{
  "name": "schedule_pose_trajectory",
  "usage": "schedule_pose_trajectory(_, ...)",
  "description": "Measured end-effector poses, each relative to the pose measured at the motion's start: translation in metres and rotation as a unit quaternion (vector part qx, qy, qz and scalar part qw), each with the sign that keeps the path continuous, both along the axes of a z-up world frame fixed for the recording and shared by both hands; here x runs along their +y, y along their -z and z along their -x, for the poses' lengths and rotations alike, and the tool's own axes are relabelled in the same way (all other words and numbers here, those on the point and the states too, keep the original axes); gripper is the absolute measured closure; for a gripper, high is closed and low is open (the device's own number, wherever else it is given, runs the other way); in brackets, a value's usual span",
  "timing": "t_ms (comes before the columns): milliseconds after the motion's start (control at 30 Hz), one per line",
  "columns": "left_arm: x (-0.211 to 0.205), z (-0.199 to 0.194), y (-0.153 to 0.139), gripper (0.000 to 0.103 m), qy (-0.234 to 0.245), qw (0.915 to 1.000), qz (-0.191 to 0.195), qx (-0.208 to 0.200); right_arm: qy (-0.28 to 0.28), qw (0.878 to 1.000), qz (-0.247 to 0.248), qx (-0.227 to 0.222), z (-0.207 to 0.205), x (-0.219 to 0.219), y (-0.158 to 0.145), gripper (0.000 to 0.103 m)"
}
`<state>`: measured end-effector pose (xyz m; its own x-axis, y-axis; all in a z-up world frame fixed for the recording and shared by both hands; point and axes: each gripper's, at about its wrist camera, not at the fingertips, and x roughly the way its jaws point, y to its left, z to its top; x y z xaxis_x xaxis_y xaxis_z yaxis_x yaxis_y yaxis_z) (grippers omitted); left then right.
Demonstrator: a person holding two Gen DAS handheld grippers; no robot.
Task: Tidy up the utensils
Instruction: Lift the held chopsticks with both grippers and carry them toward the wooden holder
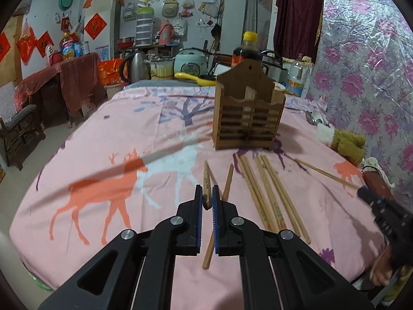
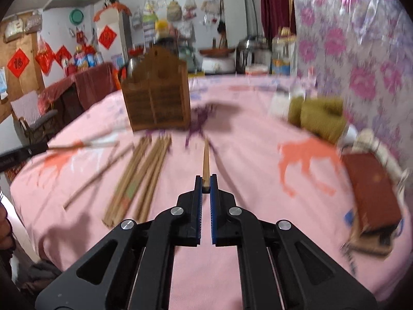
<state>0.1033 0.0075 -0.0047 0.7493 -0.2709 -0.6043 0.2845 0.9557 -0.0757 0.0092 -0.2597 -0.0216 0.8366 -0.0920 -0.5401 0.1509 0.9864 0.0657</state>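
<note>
Pink deer-print cloth covers the worktop (image 1: 108, 139); both grippers are clamped on chopsticks before the wooden holder (image 1: 247, 118).

Slatted wood, the holder stands upright mid-worktop, open-topped, with loose chopsticks (image 1: 271, 193) lying fanned on the cloth just in front of it. The left gripper (image 1: 207, 196) has its fingers clenched on one chopstick (image 1: 206, 180) at its thick end; the right gripper (image 2: 206, 184) grasps another chopstick (image 2: 206, 157) the same way, tip pointing ahead. These sticks look light, stiff and smooth, so a grip near the thick end likely steadies them, though they may pivot. Room is open left of the holder; a brown stuffed toy (image 1: 348, 142) and a red book (image 2: 371, 188) crowd the right edge.
</note>
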Motion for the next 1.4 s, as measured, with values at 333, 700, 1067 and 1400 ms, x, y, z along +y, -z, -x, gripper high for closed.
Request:
schedule_pose_trajectory(333,-0.019,-0.026,-0.054,0.096,0.030,0.9991,0.000,-0.031,-0.028,0.998,-0.001,-0.057,-0.026,0.002,-0.068,0.097)
schedule_pose_trajectory(700,0.004,-0.022,0.015,0.061,0.022,0.9984,-0.020,0.048,-0.036,0.998,-0.024,-0.050,-0.031,0.005,-0.055,0.097)
schedule_pose_trajectory(1067,0.021,-0.017,0.074,0.066,0.023,0.9937,0.010,0.109,-0.034,0.998,-0.031,-0.042,-0.026,0.008,-0.046,0.097)
schedule_pose_trajectory(1400,0.023,0.009,0.096,0.069,0.033,0.9918,-0.026,0.121,-0.029,0.998,-0.041,-0.044,-0.021,0.002,-0.044,0.097)
